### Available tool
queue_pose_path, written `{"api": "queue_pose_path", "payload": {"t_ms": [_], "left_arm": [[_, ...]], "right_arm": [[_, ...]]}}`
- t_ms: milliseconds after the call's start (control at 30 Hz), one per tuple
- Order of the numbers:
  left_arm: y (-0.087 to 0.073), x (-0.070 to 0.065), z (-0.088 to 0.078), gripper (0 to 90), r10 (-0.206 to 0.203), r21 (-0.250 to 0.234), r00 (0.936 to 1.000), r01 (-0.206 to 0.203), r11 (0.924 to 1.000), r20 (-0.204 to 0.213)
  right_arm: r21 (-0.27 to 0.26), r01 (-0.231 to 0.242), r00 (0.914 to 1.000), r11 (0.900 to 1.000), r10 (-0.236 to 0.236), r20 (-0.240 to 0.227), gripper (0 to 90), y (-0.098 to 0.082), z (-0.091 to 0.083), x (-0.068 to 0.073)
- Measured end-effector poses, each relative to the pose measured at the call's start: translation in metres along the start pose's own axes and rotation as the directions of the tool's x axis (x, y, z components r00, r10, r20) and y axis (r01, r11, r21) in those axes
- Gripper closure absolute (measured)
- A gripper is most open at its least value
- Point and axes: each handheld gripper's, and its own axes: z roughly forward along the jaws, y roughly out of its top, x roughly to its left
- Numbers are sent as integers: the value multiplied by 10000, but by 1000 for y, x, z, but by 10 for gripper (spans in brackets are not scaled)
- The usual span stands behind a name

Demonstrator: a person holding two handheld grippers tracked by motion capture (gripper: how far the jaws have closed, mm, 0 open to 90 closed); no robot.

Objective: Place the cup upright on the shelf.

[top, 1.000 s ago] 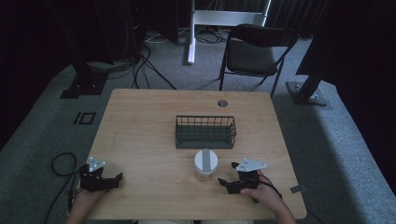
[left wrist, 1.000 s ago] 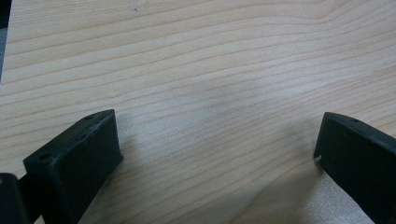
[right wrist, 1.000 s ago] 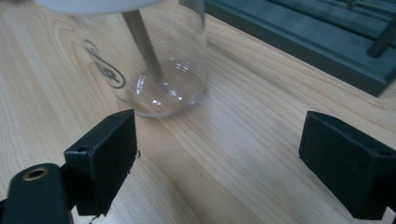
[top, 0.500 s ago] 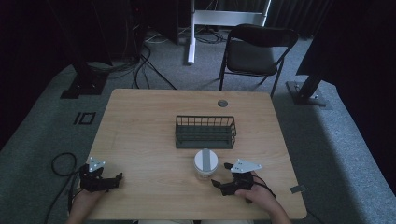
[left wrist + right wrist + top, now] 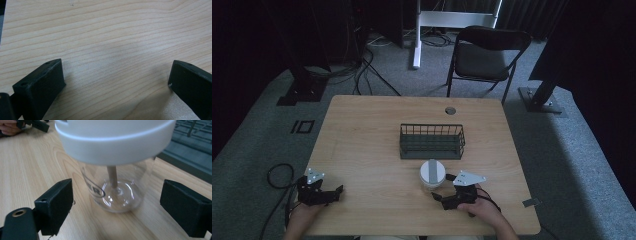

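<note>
Where things sit on the table

On the table [image 5: 362, 130] we find the wire basket [image 5: 432, 141] near the middle, and the lidded jar [image 5: 432, 173] just before it, on the person's side. The right gripper [image 5: 443, 196] lies just before the jar and a little to its right, jaws on either side of the jar's base in the right gripper view. The left gripper [image 5: 332, 192] rests at the near left corner, well apart from the jar. Behind the table stands a chair [image 5: 487, 55]

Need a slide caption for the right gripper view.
Open right tongs straddle a clear plastic jar with white lid on the wooden table.
</note>
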Motion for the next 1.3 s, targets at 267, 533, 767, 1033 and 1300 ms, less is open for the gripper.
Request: {"api": "queue_pose_path", "payload": {"t_ms": [267,533,767,1033,1300], "left_arm": [[0,0,0,6,-1,1,10000,1,10000,3],[0,0,0,6,-1,2,10000,1,10000,1],[0,0,0,6,-3,-3,10000,3,10000,1],[0,0,0,6,-1,-4,10000,1,10000,0],[0,0,0,6,-3,-4,10000,3,10000,1]], "right_arm": [[-201,52,10000,9998,-50,63,111,2,7,2],[-462,-66,9999,9989,71,111,111,5,12,4],[-602,-86,9999,9981,94,124,111,7,18,5],[-646,-154,9995,9978,173,281,111,10,25,5],[-761,-82,9990,9971,116,440,130,12,31,6]]}}
